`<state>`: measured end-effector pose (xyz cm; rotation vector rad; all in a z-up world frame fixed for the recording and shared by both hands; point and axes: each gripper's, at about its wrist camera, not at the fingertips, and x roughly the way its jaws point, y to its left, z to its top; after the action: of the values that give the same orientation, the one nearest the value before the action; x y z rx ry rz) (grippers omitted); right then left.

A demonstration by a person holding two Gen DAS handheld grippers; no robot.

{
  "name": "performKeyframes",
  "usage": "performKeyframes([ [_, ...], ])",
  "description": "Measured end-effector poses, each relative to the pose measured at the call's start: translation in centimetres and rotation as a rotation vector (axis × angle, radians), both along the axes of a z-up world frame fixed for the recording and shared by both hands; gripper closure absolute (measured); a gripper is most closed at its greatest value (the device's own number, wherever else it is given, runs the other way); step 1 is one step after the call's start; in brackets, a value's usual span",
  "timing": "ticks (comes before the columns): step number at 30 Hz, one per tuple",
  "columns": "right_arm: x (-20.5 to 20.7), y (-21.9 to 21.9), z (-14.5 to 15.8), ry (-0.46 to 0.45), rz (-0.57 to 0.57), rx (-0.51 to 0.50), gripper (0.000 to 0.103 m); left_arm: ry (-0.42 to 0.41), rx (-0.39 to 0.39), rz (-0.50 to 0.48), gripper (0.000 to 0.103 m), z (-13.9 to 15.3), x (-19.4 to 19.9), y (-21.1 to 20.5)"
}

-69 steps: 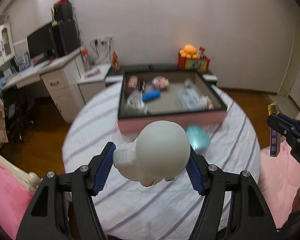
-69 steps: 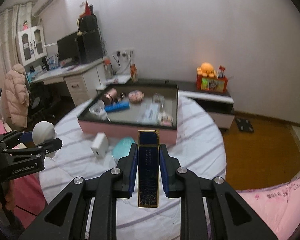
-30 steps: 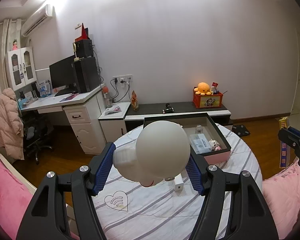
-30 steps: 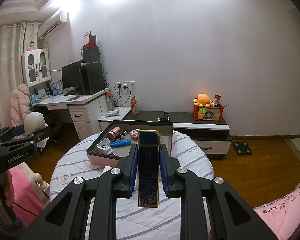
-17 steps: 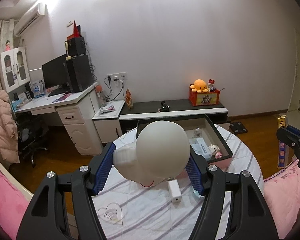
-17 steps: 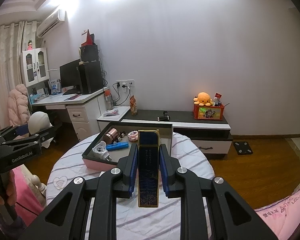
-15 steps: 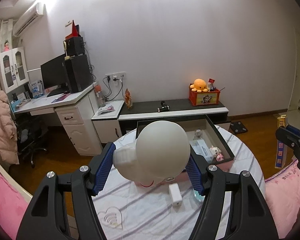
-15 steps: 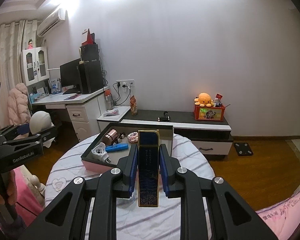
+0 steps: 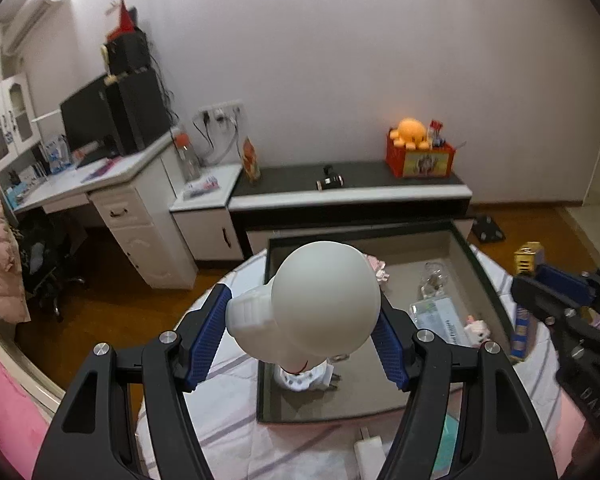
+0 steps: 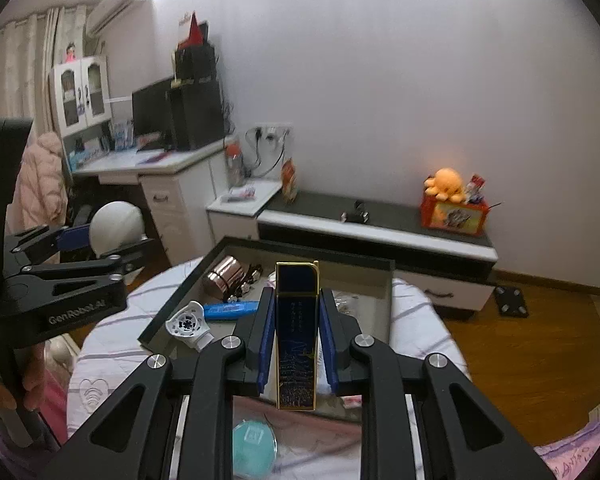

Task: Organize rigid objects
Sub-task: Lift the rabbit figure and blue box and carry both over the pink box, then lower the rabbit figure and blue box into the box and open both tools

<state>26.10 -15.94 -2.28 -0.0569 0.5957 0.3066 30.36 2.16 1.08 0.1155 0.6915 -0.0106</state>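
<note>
Both pairs of blue fingers are clamped on cargo: our left gripper pinches the white bulb-shaped lamp, our right gripper the upright navy-and-gold box. Since half a second ago we have tipped forward and closed in, so the pink-sided tray now fills lower centre, beneath the lamp. Placement looks next. Each gripper angles down toward the tray.

Left gripper clamps white bulb — above tray.
</note>
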Motion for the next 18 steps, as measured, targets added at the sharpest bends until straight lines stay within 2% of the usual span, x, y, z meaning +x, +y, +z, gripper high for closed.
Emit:
performKeyframes([
  [5, 4.2, 1.4, -2.9, 0.090, 0.035, -0.031, 0.082, 0.098, 0.046, 0.009, 0.035, -3.2, 3.8, -0.3],
  [8, 5.9, 2.1, -4.7, 0.143, 0.049, -0.046, 0.082, 0.154, 0.039, 0.004, 0.035, -5.1, 5.5, 0.1],
  [18, 8.4, 3.6, -7.7, 0.225, 0.096, -0.063, 0.082, 0.203, 0.065, 0.022, 0.035, -7.6, 7.3, 0.9],
])
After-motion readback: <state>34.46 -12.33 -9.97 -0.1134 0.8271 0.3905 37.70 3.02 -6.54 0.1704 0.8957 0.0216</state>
